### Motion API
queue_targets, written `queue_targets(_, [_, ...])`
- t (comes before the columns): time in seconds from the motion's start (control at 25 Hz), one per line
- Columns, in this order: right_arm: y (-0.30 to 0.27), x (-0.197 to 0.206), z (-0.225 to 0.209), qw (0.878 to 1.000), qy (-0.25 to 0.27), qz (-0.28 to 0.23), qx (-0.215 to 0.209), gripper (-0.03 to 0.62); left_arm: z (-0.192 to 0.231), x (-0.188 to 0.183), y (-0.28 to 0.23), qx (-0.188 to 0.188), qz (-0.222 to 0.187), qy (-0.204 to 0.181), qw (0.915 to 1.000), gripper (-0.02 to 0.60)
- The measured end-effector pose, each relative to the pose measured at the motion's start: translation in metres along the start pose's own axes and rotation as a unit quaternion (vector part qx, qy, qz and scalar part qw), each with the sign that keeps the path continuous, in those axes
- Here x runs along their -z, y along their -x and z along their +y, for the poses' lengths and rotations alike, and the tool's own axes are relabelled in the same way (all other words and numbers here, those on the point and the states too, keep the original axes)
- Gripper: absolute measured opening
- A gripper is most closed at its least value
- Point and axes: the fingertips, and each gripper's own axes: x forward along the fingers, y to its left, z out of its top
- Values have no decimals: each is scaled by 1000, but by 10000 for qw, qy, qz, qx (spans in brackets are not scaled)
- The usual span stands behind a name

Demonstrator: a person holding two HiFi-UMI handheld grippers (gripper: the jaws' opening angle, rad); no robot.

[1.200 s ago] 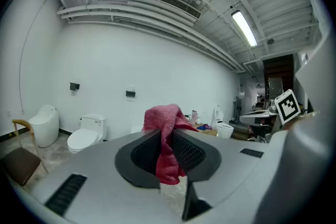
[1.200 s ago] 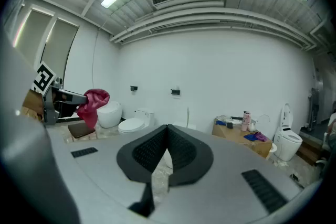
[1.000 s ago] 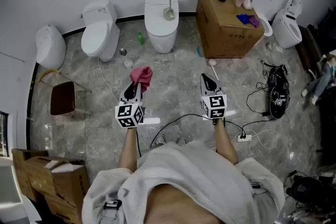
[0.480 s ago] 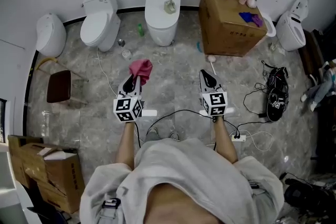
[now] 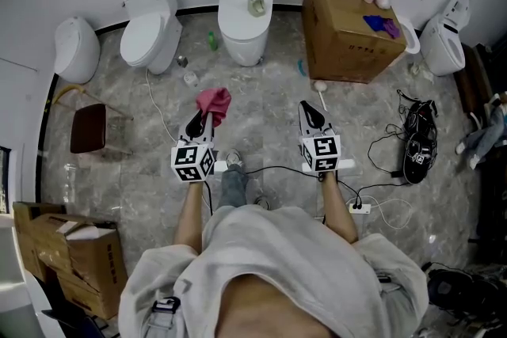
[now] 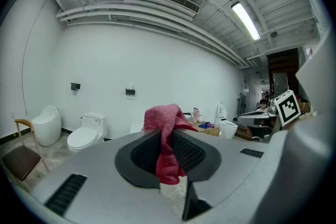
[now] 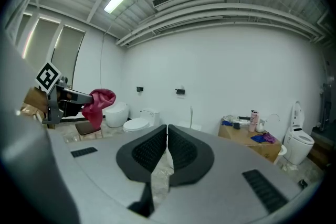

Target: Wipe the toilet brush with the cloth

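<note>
Head view: my left gripper (image 5: 202, 123) has its fingers clamped on the red cloth (image 5: 214, 102); right gripper (image 5: 307, 115) fingers pressed together, empty; toilet brush (image 5: 255, 2) upright on the middle toilet (image 5: 244, 36), well apart from both. Left gripper view: cloth soft, light, bunched above the fingers. Right gripper view: only here does the thin brush handle show side-on; I judge it stiff, best taken mid-handle.

Person wears a pale short-sleeved top (image 5: 293, 265); left gripper (image 5: 203, 123) and right gripper (image 5: 310, 113) show grey bodies, black ribbed pads (image 7: 149, 152), and white cubes (image 5: 192, 162) with black square markers.
</note>
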Motion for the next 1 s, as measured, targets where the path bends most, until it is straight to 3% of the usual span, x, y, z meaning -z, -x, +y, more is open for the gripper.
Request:
queue_targets(0.44, [-82,-3,-27,9997,91,139,178,32,37,1,-91,240,43,134,9996,72])
queue_targets(1.0, [-242,-60,-61,9988,98,59,469,32,128,-58,-245,577,-100,150,9982,72])
